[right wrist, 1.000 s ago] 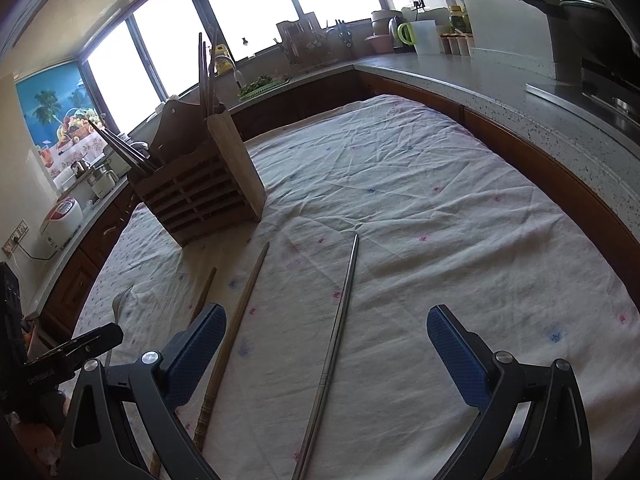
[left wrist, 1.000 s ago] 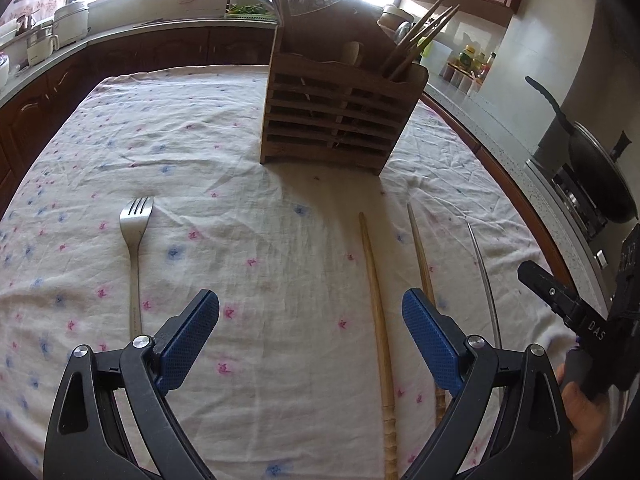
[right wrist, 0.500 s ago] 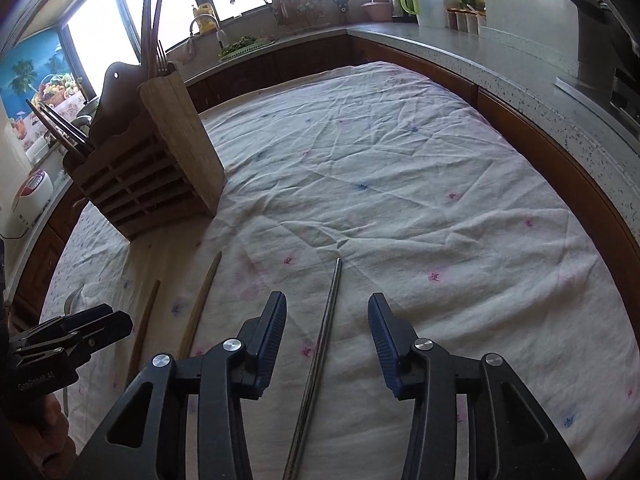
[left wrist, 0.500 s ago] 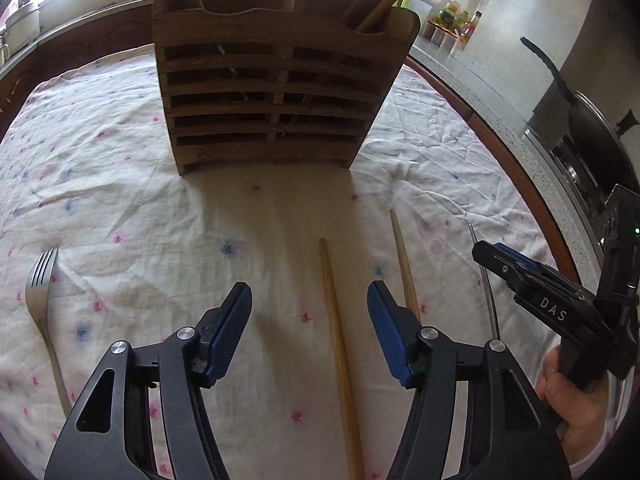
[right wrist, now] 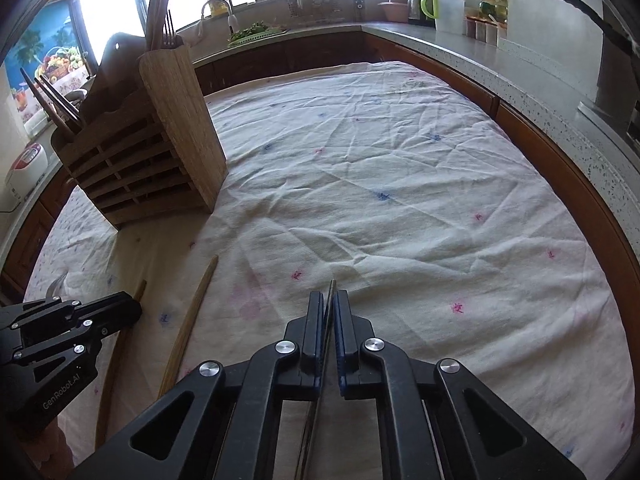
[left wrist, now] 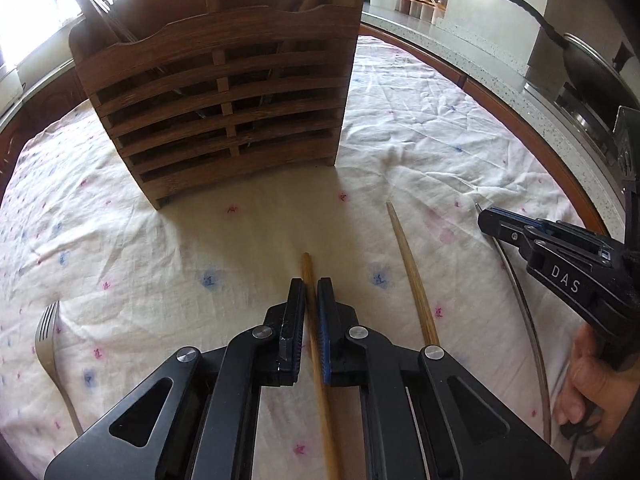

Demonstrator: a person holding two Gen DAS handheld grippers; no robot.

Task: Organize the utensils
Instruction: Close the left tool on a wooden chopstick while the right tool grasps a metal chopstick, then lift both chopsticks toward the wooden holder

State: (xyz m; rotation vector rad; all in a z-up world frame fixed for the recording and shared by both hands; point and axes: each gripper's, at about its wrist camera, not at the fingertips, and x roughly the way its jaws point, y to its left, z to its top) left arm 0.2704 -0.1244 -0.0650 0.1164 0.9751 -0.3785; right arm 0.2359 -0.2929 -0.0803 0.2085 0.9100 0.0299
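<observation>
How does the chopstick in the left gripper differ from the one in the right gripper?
The left gripper is shut on a wooden chopstick, thick and tan. The right gripper is shut on a metal chopstick, thin and grey. Both are gripped near the tip and point toward the wooden utensil holder, along the tablecloth.
</observation>
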